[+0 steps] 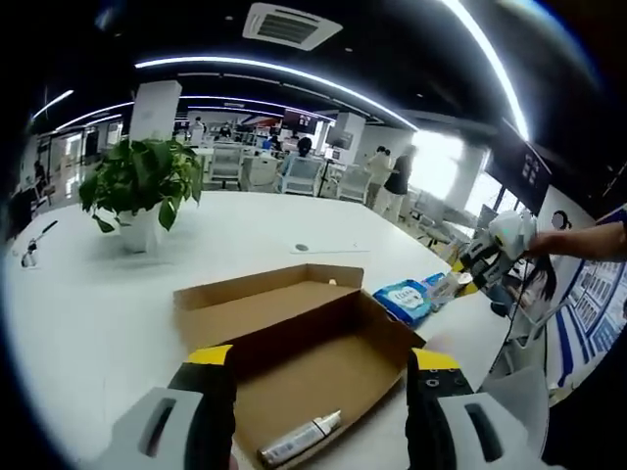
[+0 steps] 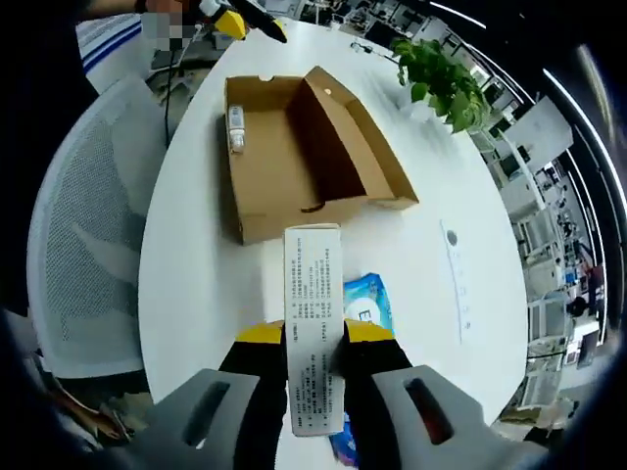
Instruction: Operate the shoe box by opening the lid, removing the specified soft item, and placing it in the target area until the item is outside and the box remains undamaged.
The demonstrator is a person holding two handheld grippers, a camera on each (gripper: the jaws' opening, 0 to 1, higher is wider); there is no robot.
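White worktop (image 1: 88, 294): open cardboard shoe box (image 1: 294, 343) sitting at centre frame; blue wipes packet (image 1: 404, 300) lying to its right; potted plant (image 1: 142, 191) standing upper left.

Shoe box (image 2: 299, 162) sits lid-open on table (image 2: 196, 255), tube (image 2: 235, 128) inside at one end. Wipes pack (image 2: 367, 304) just beside box; potted plant (image 2: 446, 83) beyond, chair (image 2: 83, 245) at table edge.

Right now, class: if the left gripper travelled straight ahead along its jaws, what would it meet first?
Probably the open cardboard box: the left gripper points into it, with a small tube lying nearest; depth is uncertain.
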